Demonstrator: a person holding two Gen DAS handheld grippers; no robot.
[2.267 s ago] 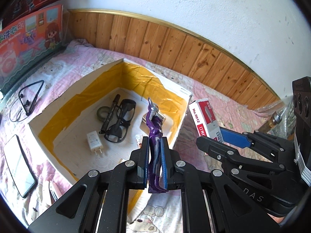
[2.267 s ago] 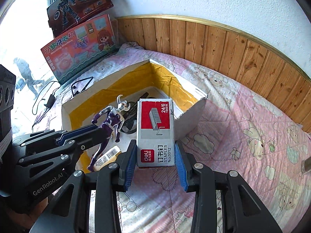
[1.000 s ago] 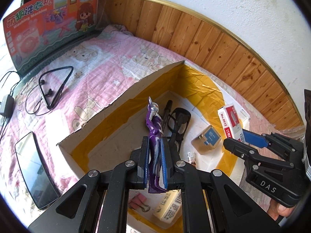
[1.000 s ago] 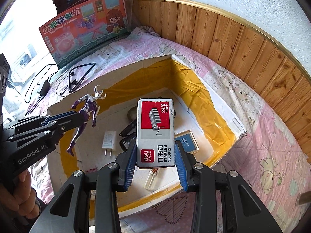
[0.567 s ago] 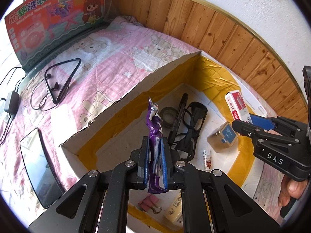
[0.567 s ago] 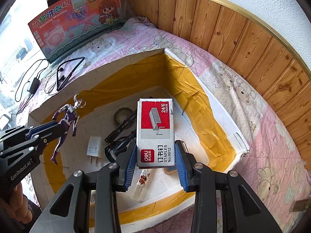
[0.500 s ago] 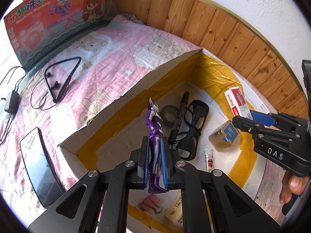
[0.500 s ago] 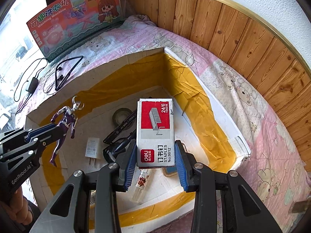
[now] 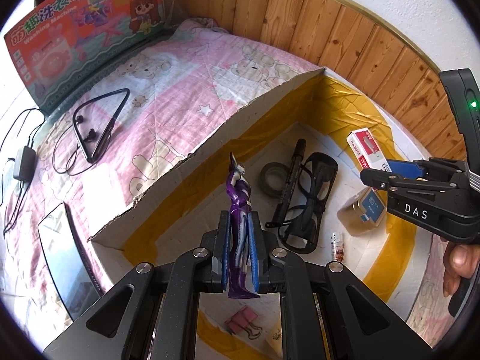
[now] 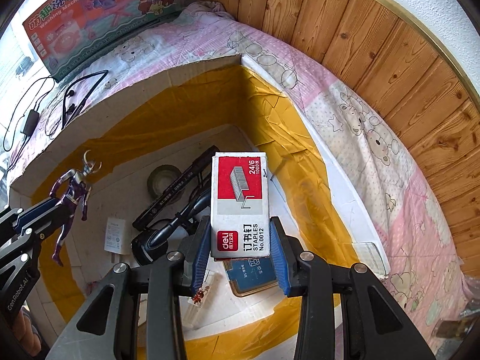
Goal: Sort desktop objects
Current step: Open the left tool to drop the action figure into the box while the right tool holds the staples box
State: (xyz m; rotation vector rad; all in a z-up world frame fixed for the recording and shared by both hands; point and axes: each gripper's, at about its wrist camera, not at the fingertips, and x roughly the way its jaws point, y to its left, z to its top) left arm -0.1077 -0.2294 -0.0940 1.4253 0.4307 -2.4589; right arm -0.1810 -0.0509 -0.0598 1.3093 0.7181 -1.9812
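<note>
Left wrist view: a pink quilted cover (image 9: pixel 180 69) with bears and stars, spread below wooden wall panelling (image 9: pixel 330 30) and white plaster. On the cover, an open cardboard box (image 9: pixel 186 162), lined inside with yellow tape. Beside the box, black neckband earphones (image 9: pixel 99 126) and a dark screen (image 9: pixel 63 258). At the back, a toy carton (image 9: pixel 84 30) reading "Washing Machine". Left gripper (image 9: pixel 239 255) narrow, clamped on the legs of a purple figure (image 9: pixel 239 198), held above the box. On the box floor: black glasses (image 9: pixel 309 204), a black marker (image 9: pixel 289 180), a tape roll (image 9: pixel 271 177), a pink binder clip (image 9: pixel 240 321). At right, the other gripper marked "DAS", carrying the red and white carton.

Right wrist view: same cover, panelling (image 10: pixel 390 60) and toy carton (image 10: pixel 99 15). Right gripper (image 10: pixel 240 252) half wide, pads pressed on both sides of a staple box (image 10: pixel 240 204), held over the cardboard box (image 10: pixel 180 75). Readable on it: "deli", "STAPLES No.0012", "24/6", "1000". Below, a white charger (image 10: pixel 115 235), the marker (image 10: pixel 180 189), the tape roll (image 10: pixel 163 180). At left, the other gripper, marked "GenRobot.AI", with the purple figure (image 10: pixel 73 192).
</note>
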